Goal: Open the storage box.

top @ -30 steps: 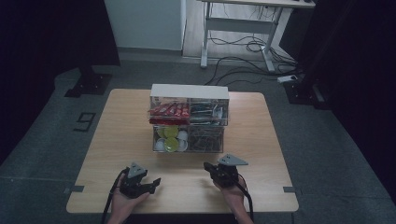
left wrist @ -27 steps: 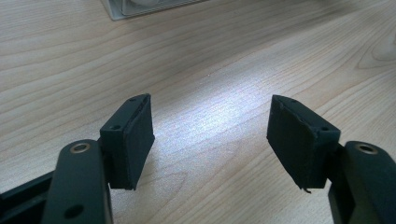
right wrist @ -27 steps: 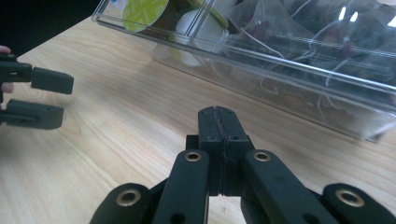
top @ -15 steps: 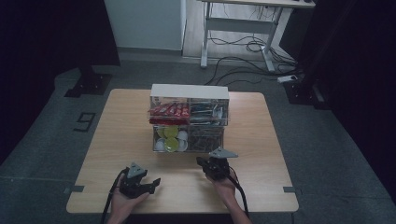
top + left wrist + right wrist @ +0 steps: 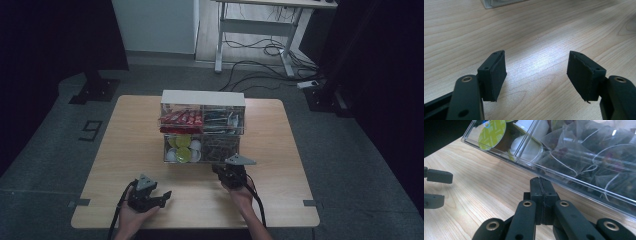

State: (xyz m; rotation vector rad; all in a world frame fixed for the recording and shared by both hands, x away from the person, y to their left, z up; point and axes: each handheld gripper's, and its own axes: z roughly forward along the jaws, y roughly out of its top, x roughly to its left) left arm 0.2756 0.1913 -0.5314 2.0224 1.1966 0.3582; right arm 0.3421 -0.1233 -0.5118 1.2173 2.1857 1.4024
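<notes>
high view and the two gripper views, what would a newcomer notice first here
The clear two-tier organiser mid-table stands out, with red packets in its upper tier and green-lidded pods in the lower left compartment. The right hand-held gripper, jaws pressed together, sits at the front edge of the lower drawer holding tea bags. The left hand-held gripper gapes wide over bare wooden table.

- I'm at a lab or studio set-up — not a home.
- My wooden table (image 5: 125, 150) stands alone on grey carpet (image 5: 350, 150), ringed by black curtains (image 5: 45, 45).
- Cables (image 5: 260, 55) trail under a metal desk frame (image 5: 250, 30) behind.
- A stand base (image 5: 95, 90) and a floor mark "9" (image 5: 90, 131) sit beside the table — staging gear.
</notes>
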